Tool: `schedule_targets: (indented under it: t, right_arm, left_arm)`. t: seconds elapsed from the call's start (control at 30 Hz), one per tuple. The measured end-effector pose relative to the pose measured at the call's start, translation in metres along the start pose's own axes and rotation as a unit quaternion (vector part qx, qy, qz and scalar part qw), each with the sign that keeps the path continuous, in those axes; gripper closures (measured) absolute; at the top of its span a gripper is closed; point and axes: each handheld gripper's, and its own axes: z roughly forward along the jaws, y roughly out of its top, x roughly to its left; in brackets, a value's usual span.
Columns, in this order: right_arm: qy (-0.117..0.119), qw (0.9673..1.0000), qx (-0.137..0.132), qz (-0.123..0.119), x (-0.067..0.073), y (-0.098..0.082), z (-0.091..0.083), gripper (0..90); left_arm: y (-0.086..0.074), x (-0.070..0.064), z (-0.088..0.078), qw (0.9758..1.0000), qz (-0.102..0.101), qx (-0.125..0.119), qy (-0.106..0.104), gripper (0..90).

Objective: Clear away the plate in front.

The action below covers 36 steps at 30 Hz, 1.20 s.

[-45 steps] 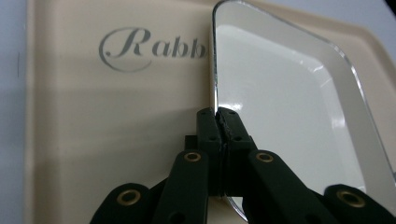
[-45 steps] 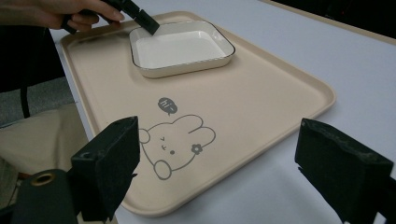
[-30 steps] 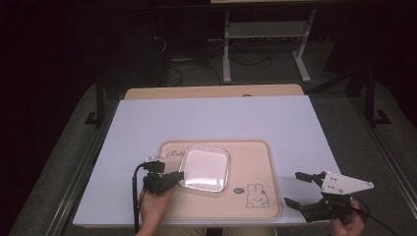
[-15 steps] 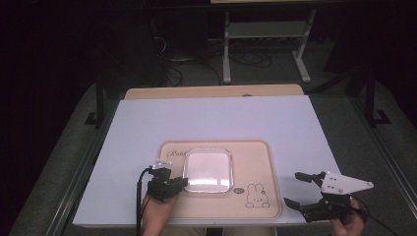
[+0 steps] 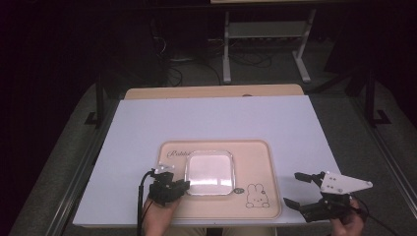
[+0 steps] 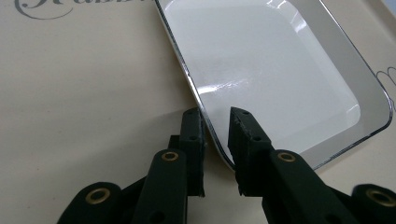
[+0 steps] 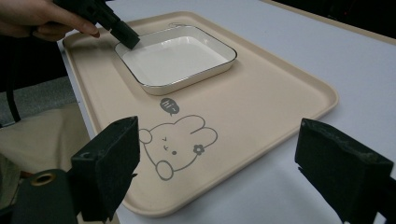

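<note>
A square white dish [image 5: 209, 171] with a thin dark rim sits on a beige tray [image 5: 255, 157] printed with a rabbit. My left gripper [image 5: 184, 187] is at the dish's near left corner. In the left gripper view its jaws [image 6: 215, 114] straddle the dish [image 6: 271, 70] rim, one outside over the tray [image 6: 93, 93] and one inside, with a narrow gap showing. My right gripper [image 5: 292, 189] stands wide open off the tray's front right corner with nothing between its jaws. The right gripper view [image 7: 217, 135] looks across the tray [image 7: 261, 102] to the dish [image 7: 175, 58] and the left gripper [image 7: 126, 37].
The tray lies on a white table cover [image 5: 211, 118] with a wooden edge at the back. A rabbit drawing [image 5: 255, 194] marks the tray's front right. Beyond the table are a dark floor, cables and a metal stand [image 5: 265, 29].
My left gripper has shifted slightly right, toward the dish's corner. The dish, the tray and the right gripper have kept their places.
</note>
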Motion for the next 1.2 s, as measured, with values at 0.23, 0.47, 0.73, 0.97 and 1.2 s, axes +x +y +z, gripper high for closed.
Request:
schedule_targets:
  t: [0.23, 0.47, 0.73, 0.97, 1.2]
  right_arm:
    - [0.000, 1.0000, 0.000, 0.000, 0.000, 0.000, 0.000, 13.1]
    - [-0.002, 1.0000, -0.001, 0.000, 0.000, 0.000, -0.001, 13.1]
    - [-0.002, 1.0000, 0.001, 0.001, 0.000, 0.000, -0.001, 13.1]
    - [-0.004, 1.0000, 0.003, 0.002, 0.000, 0.000, 0.000, 13.1]
    - [-0.006, 1.0000, 0.006, 0.004, 0.000, -0.001, 0.001, 13.1]
  left_arm:
    - [0.000, 0.001, 0.000, 1.0000, 0.007, -0.001, -0.001, 74.9]
    - [0.001, 0.003, -0.002, 0.9999, 0.012, -0.008, 0.003, 73.7]
    - [0.004, 0.007, -0.008, 0.9996, 0.025, -0.013, 0.003, 70.5]
    - [0.005, 0.009, -0.012, 0.9991, 0.037, -0.020, -0.001, 66.5]
    - [0.010, 0.014, -0.018, 0.9982, 0.048, -0.032, -0.013, 62.0]
